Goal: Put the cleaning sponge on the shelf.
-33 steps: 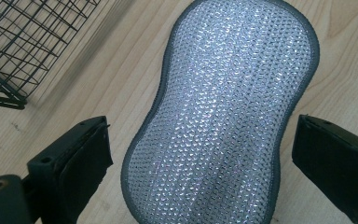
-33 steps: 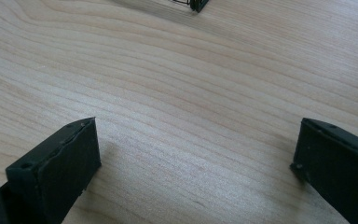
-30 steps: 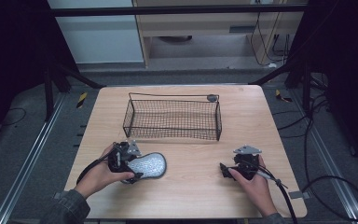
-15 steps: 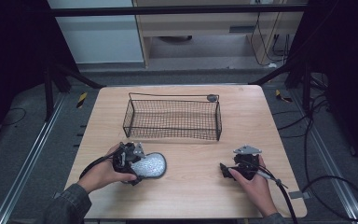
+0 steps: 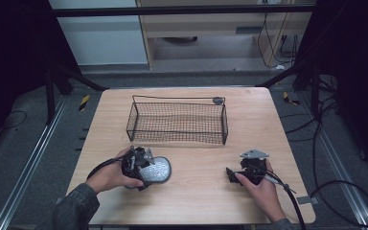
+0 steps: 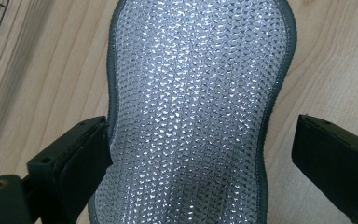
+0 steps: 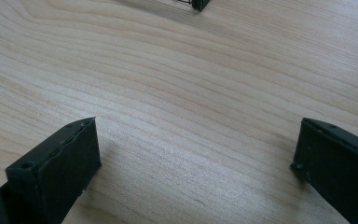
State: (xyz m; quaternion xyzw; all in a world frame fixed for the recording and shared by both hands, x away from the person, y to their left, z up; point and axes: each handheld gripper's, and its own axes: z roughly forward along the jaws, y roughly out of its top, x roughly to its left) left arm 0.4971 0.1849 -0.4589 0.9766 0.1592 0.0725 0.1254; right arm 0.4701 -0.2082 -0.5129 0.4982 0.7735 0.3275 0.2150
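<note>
The left claw (image 5: 146,165) has crept a little to the right along the counter (image 5: 196,201) since a second ago, closing in over the near end of the silvery mesh pad (image 5: 155,168); the right claw (image 5: 232,175) has not shifted at all.

From where I stand, the pad lies flat on the pale wood in the near left part of the counter, in front of the black wire basket (image 5: 177,122) and apart from it. In the left gripper view the pad (image 6: 191,116) runs up between the two black jaws, a glittering grey weave with a dark edge that narrows at the waist. The left claw (image 6: 200,158) stands wide: one jaw sits right against the pad's edge, the other clear of it with bare wood between. So it straddles the pad without gripping it.

The person's right hand (image 5: 263,191) rests on the near right of the counter, well apart from the pad. In the right gripper view that claw (image 7: 196,163) is spread wide over bare wood grain, and a corner of the basket (image 7: 198,4) peeks in at the top edge.
</note>
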